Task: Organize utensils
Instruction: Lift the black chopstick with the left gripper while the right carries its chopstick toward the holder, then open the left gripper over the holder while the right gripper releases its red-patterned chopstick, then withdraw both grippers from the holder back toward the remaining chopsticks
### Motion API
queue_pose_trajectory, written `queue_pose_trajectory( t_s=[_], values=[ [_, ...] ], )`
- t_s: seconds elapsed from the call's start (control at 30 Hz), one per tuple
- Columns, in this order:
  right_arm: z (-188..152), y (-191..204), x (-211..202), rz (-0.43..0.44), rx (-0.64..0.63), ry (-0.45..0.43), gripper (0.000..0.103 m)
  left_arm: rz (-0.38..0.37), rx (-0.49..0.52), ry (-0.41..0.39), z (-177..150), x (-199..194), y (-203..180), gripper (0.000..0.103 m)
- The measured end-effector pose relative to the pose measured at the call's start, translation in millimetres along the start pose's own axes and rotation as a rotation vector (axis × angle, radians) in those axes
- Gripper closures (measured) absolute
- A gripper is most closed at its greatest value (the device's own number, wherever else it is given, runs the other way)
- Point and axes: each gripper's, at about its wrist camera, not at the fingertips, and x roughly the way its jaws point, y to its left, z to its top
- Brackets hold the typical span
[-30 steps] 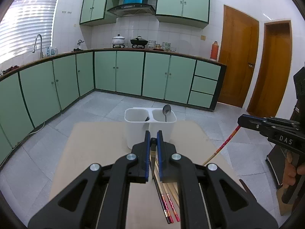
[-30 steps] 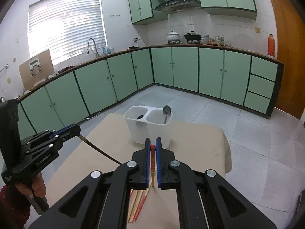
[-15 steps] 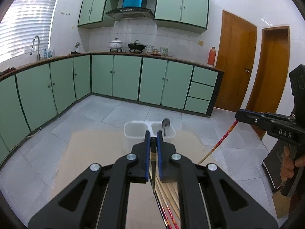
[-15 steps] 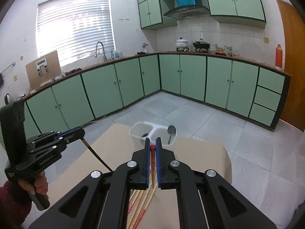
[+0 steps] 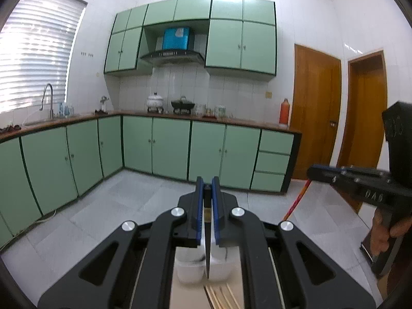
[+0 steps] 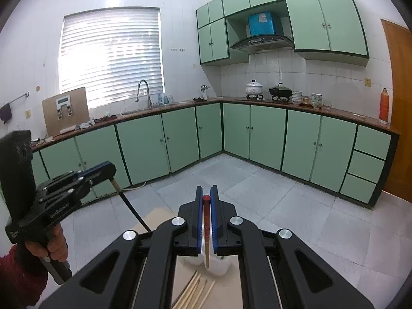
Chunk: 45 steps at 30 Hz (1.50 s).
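Left wrist view: a dark chopstick [image 5: 207, 255] is clamped in the left gripper [image 5: 207, 188], a red-tipped chopstick [image 6: 206, 221] in the right gripper [image 6: 206, 198], both raised over the white holder [image 5: 221, 267]; tip-down lowering into a compartment is called for next.

My left wrist camera sits just behind the left tongs [image 5: 205, 206], facing forward along them toward the green cabinets [image 5: 164, 146], with the right tongs [image 5: 312, 172] at its right edge. My right wrist camera rides likewise behind the right tongs [image 6: 206, 211], angled more toward the window [image 6: 110, 56]; the left tongs [image 6: 112, 168] show at its left. Both sit close above the tabletop [image 6: 157, 216] and share the white holder [image 5: 219, 267], range hood [image 6: 262, 42] and stove pots.
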Motion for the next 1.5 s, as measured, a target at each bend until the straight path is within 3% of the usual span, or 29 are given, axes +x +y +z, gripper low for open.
queue_pose_trajectory(
  t_s=[0.17,0.4,0.8,0.9,0.97,1.1,1.33,1.43,1.5],
  values=[
    [11,-3,35,0.0,-0.004,0.01,0.097,0.007,-0.01,-0.011,12,38,1,0.097],
    [-6,-14,94,-0.001,0.018,0.082,0.097,0.048,0.016,0.014,-11,91,4,0.097],
    [-59,-30,149,0.015,0.073,0.227,0.096,0.059,0.018,0.189,-64,144,24,0.097],
    [-65,-31,151,-0.002,0.075,0.238,0.084,0.063,0.016,0.206,-71,145,29,0.093],
    [-66,-34,148,-0.015,0.084,0.226,0.066,0.067,0.01,0.204,-72,141,31,0.07],
    [-63,-31,130,-0.046,0.081,0.18,0.054,0.077,0.0,0.164,-66,122,33,0.059],
    [-71,-19,79,-0.165,0.048,0.054,0.015,0.12,-0.011,0.055,-62,69,25,0.033],
    [-88,-10,56,-0.201,0.047,0.015,0.006,0.145,-0.003,0.019,-70,44,18,0.025],
    [-99,-5,46,-0.216,0.05,0.005,0.006,0.155,-0.007,0.013,-81,27,14,0.023]
  ],
)
